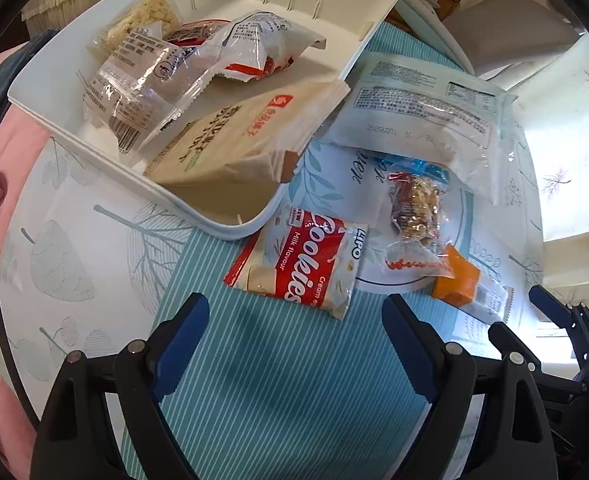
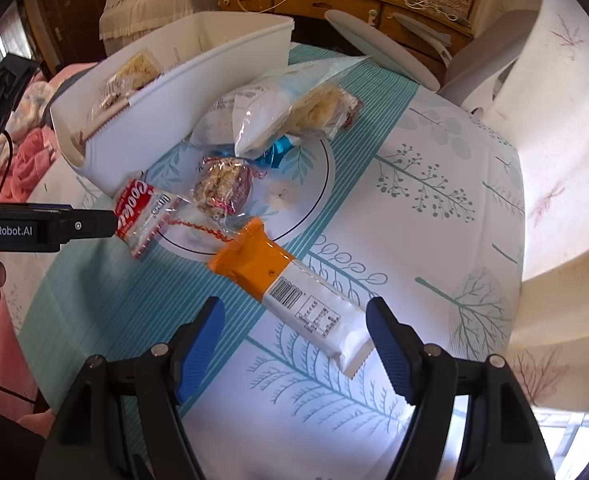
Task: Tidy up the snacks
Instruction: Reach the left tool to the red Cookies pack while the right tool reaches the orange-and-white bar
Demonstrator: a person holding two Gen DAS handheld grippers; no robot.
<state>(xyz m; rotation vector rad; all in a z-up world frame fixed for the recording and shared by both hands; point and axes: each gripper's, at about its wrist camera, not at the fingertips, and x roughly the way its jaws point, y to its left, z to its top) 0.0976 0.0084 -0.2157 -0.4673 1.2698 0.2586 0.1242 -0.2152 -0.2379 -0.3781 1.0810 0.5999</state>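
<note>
Right gripper (image 2: 294, 344): fingers apart, empty, over the worktop (image 2: 434, 208).
Orange-and-white snack bar (image 2: 290, 292) lies between them, long axis slanting away leftward.

Glossy plastic cookie packet (image 1: 308, 262), matt bin (image 1: 54, 80)

Right gripper (image 2: 294, 344) spread wide, low over patterned tablecloth (image 2: 434, 200), blue pads either side of near end of orange-and-white wrapped bar (image 2: 294, 292), not touching. Red-and-white cookie packet (image 2: 142, 216) far left beside white plastic bin (image 2: 166, 120). Clear-wrapped nut snack (image 2: 222, 192) between them. Left gripper's black body (image 2: 42, 228) at left edge.
</note>
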